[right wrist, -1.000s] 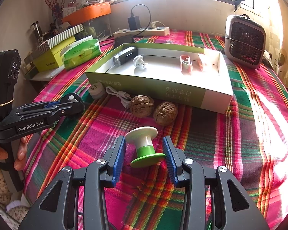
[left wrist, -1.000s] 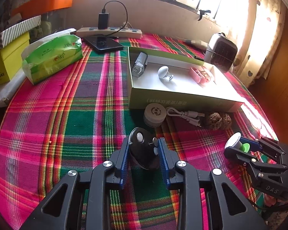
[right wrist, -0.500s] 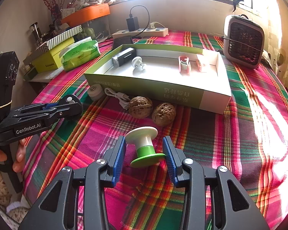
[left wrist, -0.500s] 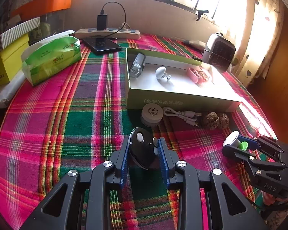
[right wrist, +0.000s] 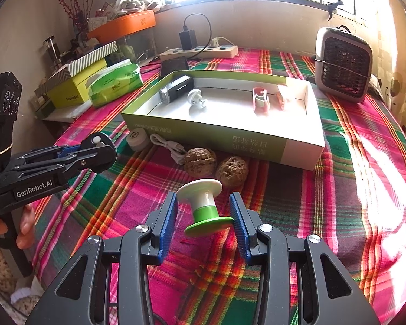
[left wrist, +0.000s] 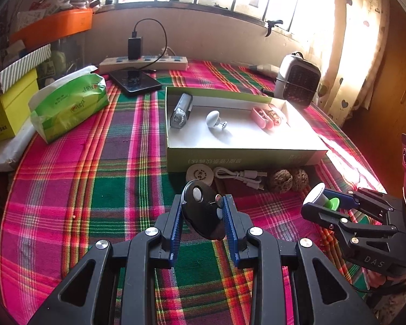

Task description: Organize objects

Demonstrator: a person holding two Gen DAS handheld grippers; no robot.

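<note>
My left gripper [left wrist: 203, 216] is clamped on a black oval key-fob remote with pale buttons [left wrist: 203, 211], blue pads pressing both its flanks; it hangs clear of the pink-and-green plaid tablecloth [left wrist: 94, 189]. My right gripper [right wrist: 204, 211] is clamped on a spool-shaped knob, white cap over green base [right wrist: 203, 203], tilted between the pads and also off the cloth.

Change over the last second: next to none. Both grips unchanged. In the left view the shallow green cardboard tray with white floor [left wrist: 243, 159] sits a shade lower and nearer than a second ago; the right view is the same throughout. I read this as a held pause with both pieces lifted, drop-off not yet begun.

Pose: both grippers pitched down toward the table, short of the tray's near wall. The right one sits to the right of the left, well apart. My fingers [right wrist: 24, 224] show on the left handle at the table edge.

Outward: just before the tray wall lie a round white disc with a printed face [left wrist: 199, 174], a coiled white cable [left wrist: 241, 176] and two brown walnuts [right wrist: 216, 165]. Inside the tray: a silver-and-black cylindrical lamp [left wrist: 180, 111], a white knob on a stem [left wrist: 213, 119], pink clips [left wrist: 265, 116].

Judgement: next is carrying both pieces over the wall into bare tray floor.
</note>
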